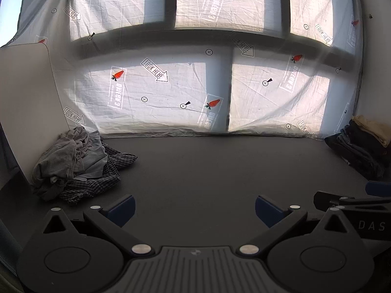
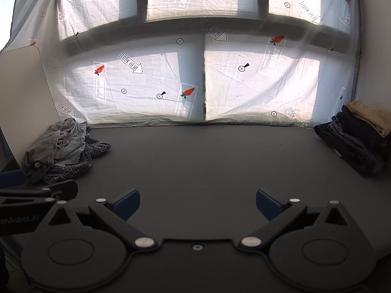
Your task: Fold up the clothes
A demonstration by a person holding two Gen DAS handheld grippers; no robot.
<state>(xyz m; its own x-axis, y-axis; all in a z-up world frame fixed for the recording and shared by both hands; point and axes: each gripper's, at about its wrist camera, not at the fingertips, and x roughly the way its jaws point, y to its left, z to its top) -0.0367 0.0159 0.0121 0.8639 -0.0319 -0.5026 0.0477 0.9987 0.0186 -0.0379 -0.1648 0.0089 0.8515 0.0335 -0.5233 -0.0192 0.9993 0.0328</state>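
Observation:
A crumpled pile of unfolded clothes (image 1: 75, 163), grey and checked, lies at the far left of the dark table (image 1: 207, 171); it also shows in the right wrist view (image 2: 61, 151). A stack of folded dark clothes with a tan piece on top (image 1: 361, 146) sits at the far right, seen too in the right wrist view (image 2: 361, 139). My left gripper (image 1: 194, 211) is open and empty above the table's near middle. My right gripper (image 2: 198, 206) is open and empty beside it. Each gripper's body shows at the edge of the other's view.
A white printed sheet (image 1: 171, 92) hangs over the window behind the table. A white panel (image 1: 22, 112) stands at the left edge behind the pile. A white wall (image 2: 374, 48) closes the right side.

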